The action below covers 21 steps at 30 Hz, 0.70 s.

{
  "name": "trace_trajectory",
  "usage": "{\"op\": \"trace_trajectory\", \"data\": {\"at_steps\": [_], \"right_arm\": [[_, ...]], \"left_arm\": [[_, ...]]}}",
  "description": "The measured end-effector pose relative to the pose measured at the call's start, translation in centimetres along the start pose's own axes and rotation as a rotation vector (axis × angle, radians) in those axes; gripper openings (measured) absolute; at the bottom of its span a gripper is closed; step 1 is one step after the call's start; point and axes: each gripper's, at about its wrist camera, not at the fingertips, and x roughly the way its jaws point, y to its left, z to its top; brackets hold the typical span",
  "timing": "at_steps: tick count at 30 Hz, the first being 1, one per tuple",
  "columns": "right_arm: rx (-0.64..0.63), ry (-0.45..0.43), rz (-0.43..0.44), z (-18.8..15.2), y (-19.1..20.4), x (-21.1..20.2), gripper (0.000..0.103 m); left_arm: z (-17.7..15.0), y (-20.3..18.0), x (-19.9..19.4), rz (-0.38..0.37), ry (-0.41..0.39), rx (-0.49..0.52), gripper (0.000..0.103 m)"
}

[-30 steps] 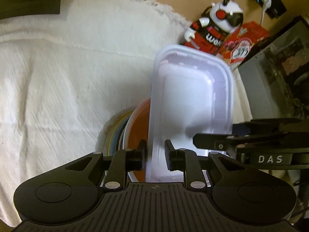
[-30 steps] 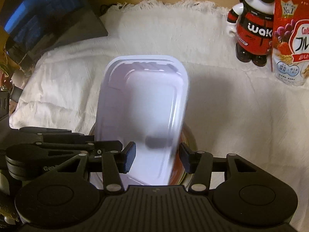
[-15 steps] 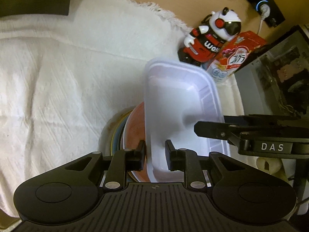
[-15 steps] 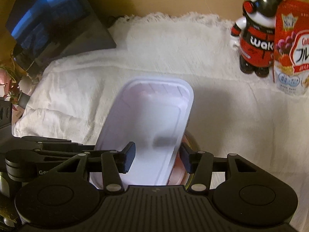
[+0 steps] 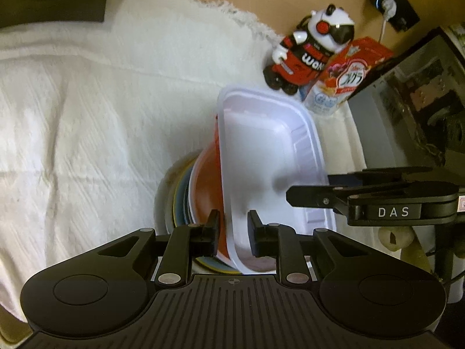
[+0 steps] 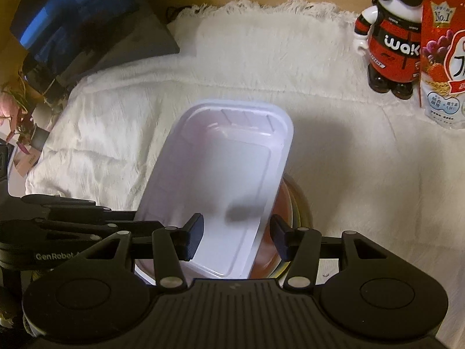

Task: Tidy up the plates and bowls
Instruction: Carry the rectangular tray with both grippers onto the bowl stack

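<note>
White tray: a pale rectangular plastic tray (image 5: 261, 157) lies across a stack of round dishes, running forward and away from both grippers.
Left gripper: the left gripper (image 5: 232, 232) has its fingers drawn close on either side of the tray's near left rim; whether the pads actually press the rim cannot be told.
Right gripper: the right gripper (image 6: 235, 240) stands with a wide gap between its fingers, over the tray's near end; the left finger hangs above the tray floor and the right finger sits just outside the right rim, holding nothing.
Stack: a red-orange bowl (image 5: 207, 192) sits directly under the tray, with further plates (image 5: 180, 200) below it showing only as thin yellow, blue and pale edges to the left of the left gripper's fingers.
Hidden: most of the stack is covered by the tray, and its near edge is cut off behind both gripper bodies; the number of plates is unclear.
Surface: a white textured cloth (image 6: 363, 180) spreads all around.
Ahead and right: a panda figurine in red (image 6: 392, 37) stands touching a cereal pouch (image 6: 444, 67), which is cut off at the frame edge.
Ahead and left of the right gripper: a dark laptop (image 6: 78, 20) with a bluish screen.
</note>
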Motion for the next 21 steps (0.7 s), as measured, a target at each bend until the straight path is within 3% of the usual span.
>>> {"op": "trace_trajectory", "data": {"at_steps": [21], "right_arm": [[0.007, 0.006, 0.004, -1.3, 0.5, 0.4, 0.052]], "left_arm": [[-0.5, 0.4, 0.5, -0.033, 0.042, -0.003, 0.022]]}}
